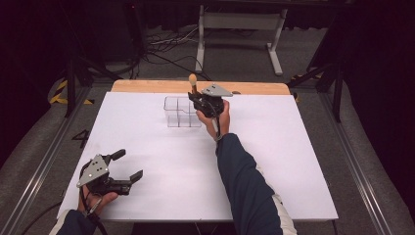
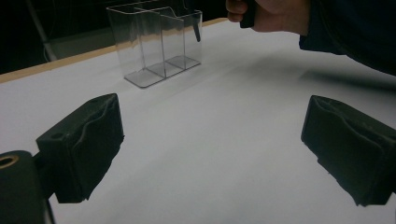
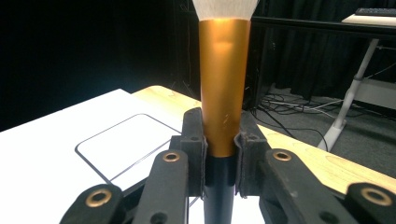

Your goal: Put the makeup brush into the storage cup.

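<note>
One brush (image 3: 223,88) upright, bristles upward.

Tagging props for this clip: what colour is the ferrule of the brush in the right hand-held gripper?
Metallic orange-gold ferrule, with white bristles above; clearest in the right gripper view.

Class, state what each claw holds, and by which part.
Right claw: upright gold-and-black makeup brush, clamped where gold ferrule meets black handle. Left claw: nothing.
</note>
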